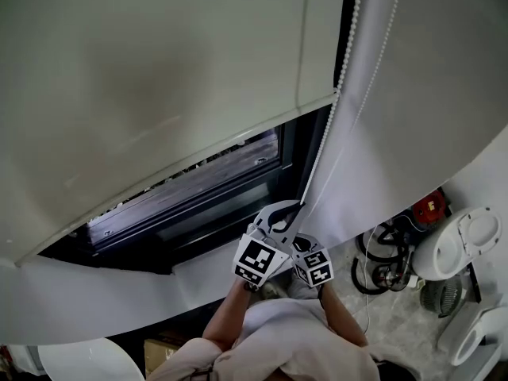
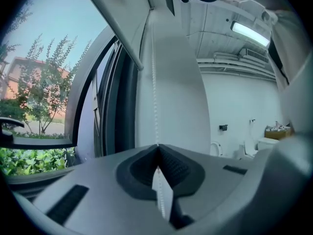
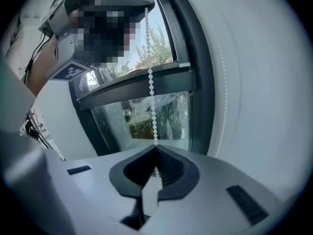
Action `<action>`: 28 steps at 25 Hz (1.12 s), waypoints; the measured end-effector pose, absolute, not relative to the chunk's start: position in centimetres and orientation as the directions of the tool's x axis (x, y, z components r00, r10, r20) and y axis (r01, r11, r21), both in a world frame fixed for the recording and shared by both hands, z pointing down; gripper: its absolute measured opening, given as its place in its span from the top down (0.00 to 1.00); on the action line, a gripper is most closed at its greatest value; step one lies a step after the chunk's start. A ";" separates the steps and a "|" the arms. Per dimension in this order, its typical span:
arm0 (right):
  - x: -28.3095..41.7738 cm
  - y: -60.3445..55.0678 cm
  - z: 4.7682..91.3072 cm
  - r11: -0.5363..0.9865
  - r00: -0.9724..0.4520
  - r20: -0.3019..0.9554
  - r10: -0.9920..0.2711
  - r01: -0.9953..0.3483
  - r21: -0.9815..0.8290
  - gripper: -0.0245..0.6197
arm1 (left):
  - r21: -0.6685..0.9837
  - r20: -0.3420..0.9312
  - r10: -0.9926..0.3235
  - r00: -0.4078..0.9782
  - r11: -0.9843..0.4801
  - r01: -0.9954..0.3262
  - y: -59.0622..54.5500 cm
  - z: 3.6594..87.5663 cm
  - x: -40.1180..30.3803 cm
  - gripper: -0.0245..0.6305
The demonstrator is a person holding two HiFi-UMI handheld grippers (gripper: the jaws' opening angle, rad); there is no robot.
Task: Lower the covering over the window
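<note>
Roller blind [image 1: 159,78] partway over window [image 1: 208,182]

My head camera looks steeply down on the window [image 1: 190,189] from well back. My two gripper cameras sit close behind their jaws. Both look along the bead chain [image 3: 150,82] at that same window.

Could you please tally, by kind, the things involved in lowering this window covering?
Grippers: 2, the left gripper and the right gripper, both shut on the held strand
Bead-chain strands: 2, the held strand and the free strand
Roller blind: 1
Window: 1
Total: 6
</note>
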State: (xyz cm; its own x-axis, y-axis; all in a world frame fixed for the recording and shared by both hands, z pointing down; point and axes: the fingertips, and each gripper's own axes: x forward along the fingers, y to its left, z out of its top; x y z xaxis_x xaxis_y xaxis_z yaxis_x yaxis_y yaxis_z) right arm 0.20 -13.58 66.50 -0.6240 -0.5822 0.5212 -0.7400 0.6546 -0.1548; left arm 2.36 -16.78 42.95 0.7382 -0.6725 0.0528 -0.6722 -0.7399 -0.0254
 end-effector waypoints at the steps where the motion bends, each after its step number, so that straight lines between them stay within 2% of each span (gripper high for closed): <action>1: 0.2 -13.5 66.9 0.654 -0.621 0.531 -0.577 -0.740 -0.156 0.97 | -0.022 0.059 -0.672 0.738 -0.740 -0.672 -16.8 43.4 2.3 0.94; 11: 0.7 -11.9 70.7 0.643 -0.594 0.611 -0.523 -0.746 -0.174 0.97 | 0.015 0.126 -0.669 0.733 -0.737 -0.675 -16.2 47.5 1.8 0.94; 17: 0.6 -11.3 70.8 0.676 -0.605 0.612 -0.510 -0.721 -0.150 0.95 | 0.021 0.129 -0.670 0.731 -0.735 -0.678 -15.7 47.9 1.8 0.94; 22: 0.7 -11.1 68.5 0.680 -0.622 0.566 -0.541 -0.719 -0.140 0.79 | 0.020 0.119 -0.675 0.728 -0.732 -0.682 -15.6 48.0 1.7 0.94; 28: 2.2 -12.3 61.6 0.655 -0.613 0.467 -0.638 -0.750 -0.090 0.78 | 0.024 0.112 -0.682 0.722 -0.725 -0.688 -15.8 47.9 1.6 0.94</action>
State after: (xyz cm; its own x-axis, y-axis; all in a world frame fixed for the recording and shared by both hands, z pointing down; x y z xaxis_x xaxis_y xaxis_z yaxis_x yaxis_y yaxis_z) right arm 2.23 -12.26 61.64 -0.6126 -0.6376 0.4671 -0.7505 0.6547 -0.0904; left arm 1.64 -15.83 47.92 0.7224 -0.6822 0.1123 -0.6884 -0.7250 0.0241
